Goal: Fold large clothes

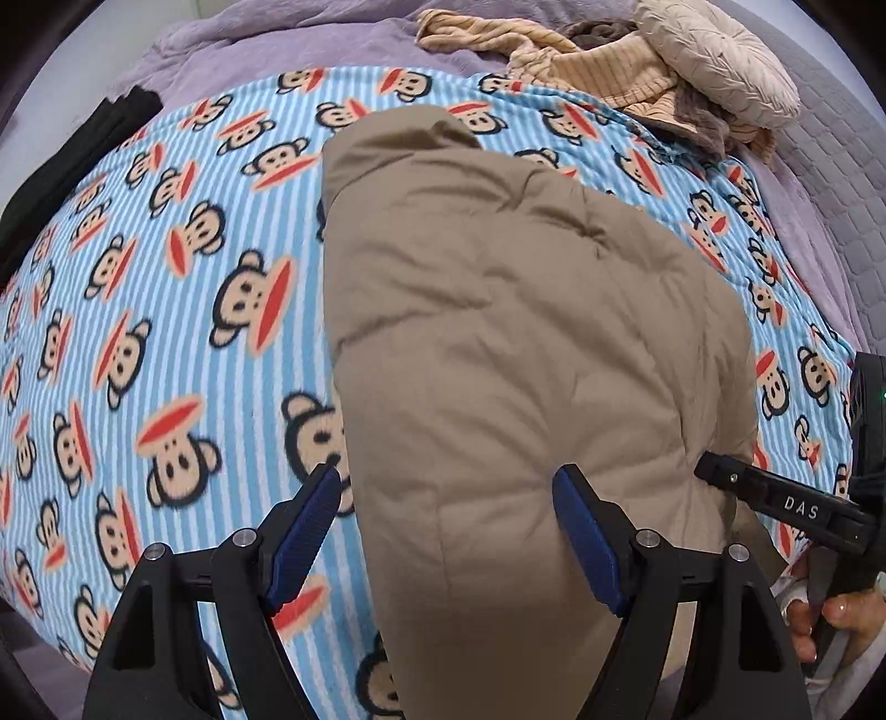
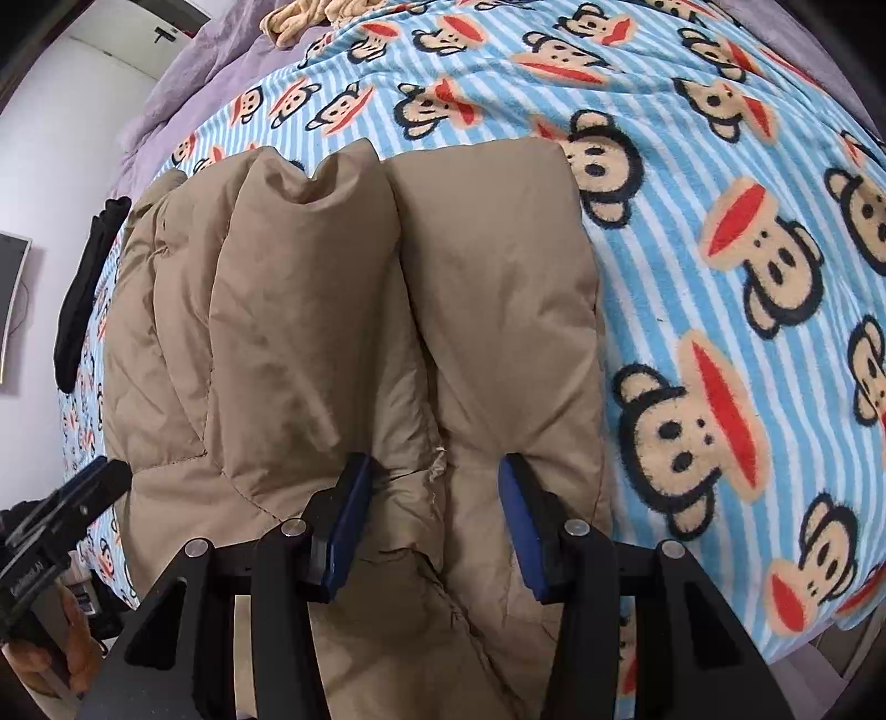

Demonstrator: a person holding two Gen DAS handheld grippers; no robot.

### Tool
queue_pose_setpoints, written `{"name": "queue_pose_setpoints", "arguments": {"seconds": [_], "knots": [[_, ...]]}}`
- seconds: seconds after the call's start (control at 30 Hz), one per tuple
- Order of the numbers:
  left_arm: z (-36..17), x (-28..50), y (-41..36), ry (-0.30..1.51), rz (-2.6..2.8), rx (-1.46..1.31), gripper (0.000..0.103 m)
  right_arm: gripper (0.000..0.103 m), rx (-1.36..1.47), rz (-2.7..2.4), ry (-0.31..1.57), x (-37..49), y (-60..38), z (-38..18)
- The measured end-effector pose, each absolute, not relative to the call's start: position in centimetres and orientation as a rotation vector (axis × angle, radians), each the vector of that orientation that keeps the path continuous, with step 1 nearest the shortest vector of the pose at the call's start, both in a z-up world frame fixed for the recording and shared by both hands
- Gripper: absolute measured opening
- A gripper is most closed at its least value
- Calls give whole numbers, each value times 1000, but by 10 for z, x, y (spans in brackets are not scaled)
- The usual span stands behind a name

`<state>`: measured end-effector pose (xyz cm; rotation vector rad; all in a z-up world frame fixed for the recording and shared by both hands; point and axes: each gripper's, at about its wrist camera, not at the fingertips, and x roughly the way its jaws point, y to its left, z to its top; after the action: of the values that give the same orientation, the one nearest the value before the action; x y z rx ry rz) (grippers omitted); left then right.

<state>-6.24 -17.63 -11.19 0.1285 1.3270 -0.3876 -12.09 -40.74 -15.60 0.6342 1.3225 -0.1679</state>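
Note:
A tan puffy jacket lies folded lengthwise on a blue striped monkey-print blanket. My left gripper is open above the jacket's near left edge, with one finger over the blanket and the other over the jacket. In the right wrist view the jacket shows two padded panels side by side. My right gripper is open, its fingers standing on either side of a fold at the jacket's near end. The right gripper also shows at the jacket's right edge, and the left gripper shows at far left.
A black garment lies along the blanket's far left edge. Striped beige clothes and a cream cushion are piled at the back on a purple bedspread. A wall and a screen stand left of the bed.

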Motion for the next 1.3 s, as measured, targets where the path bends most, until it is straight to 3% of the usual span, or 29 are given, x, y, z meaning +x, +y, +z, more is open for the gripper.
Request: {"name": "queue_pose_setpoints", "arguments": {"seconds": [0.03, 0.1, 0.5, 1.0, 1.3], "knots": [[-115, -67, -174, 1339, -377, 118, 81, 51, 628, -162, 1329, -120, -407, -157], [-124, -75, -174, 1367, -357, 120, 96, 51, 611, -154, 1342, -118, -407, -160], [-136, -83, -164, 1378, -405, 102, 96, 52, 600, -181, 1349, -131, -396, -138], [-110, -90, -138, 1356, -458, 140, 96, 55, 568, -273, 1301, -164, -367, -107], [-108, -94, -110, 1348, -454, 150, 96, 65, 567, -335, 1271, -172, -349, -101]]}}
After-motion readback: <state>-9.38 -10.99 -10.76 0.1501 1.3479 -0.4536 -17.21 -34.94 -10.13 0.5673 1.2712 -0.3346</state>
